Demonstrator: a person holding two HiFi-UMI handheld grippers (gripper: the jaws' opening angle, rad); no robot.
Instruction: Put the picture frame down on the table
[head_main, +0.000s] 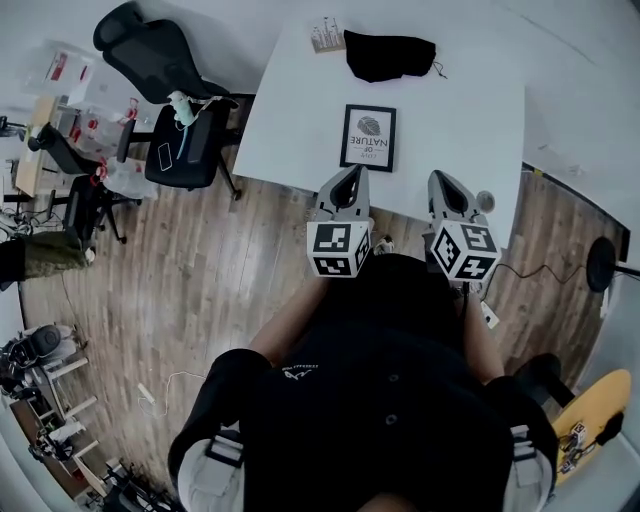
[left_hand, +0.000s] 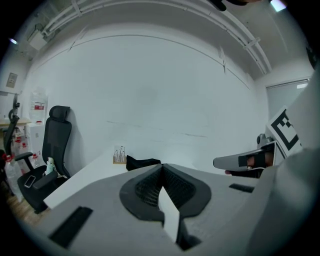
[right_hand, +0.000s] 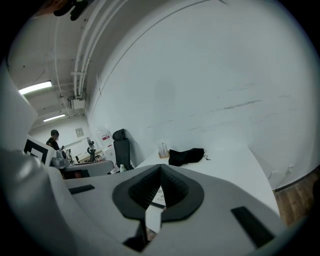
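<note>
Left claw (head_main: 352, 172) pressed shut, nothing in it. Right claw (head_main: 438, 178) shut too, tips together, also holding nothing. Both side by side in the air at the near edge of the tabletop (head_main: 470, 110), pointing across it.

Picture frame (head_main: 368, 138) lying flat on the white tabletop, near that same edge, just past the left claw's tip and not touching either claw. Black rim, white page inside with a dark leaf and some words.

Farther back on the tabletop, a lumpy black cloth (head_main: 389, 55), well apart from the frame. Just beside the cloth, at the far corner, a small tan stand (head_main: 325, 37) with thin bits poking up, too small to make out.

Off the tabletop's left side, a black chair (head_main: 185, 140) on wheels with a white and green bottle (head_main: 183, 108) on its seat. Brown wood floor (head_main: 200, 290) under it all. Plain white wall (left_hand: 150, 90) behind the tabletop.
</note>
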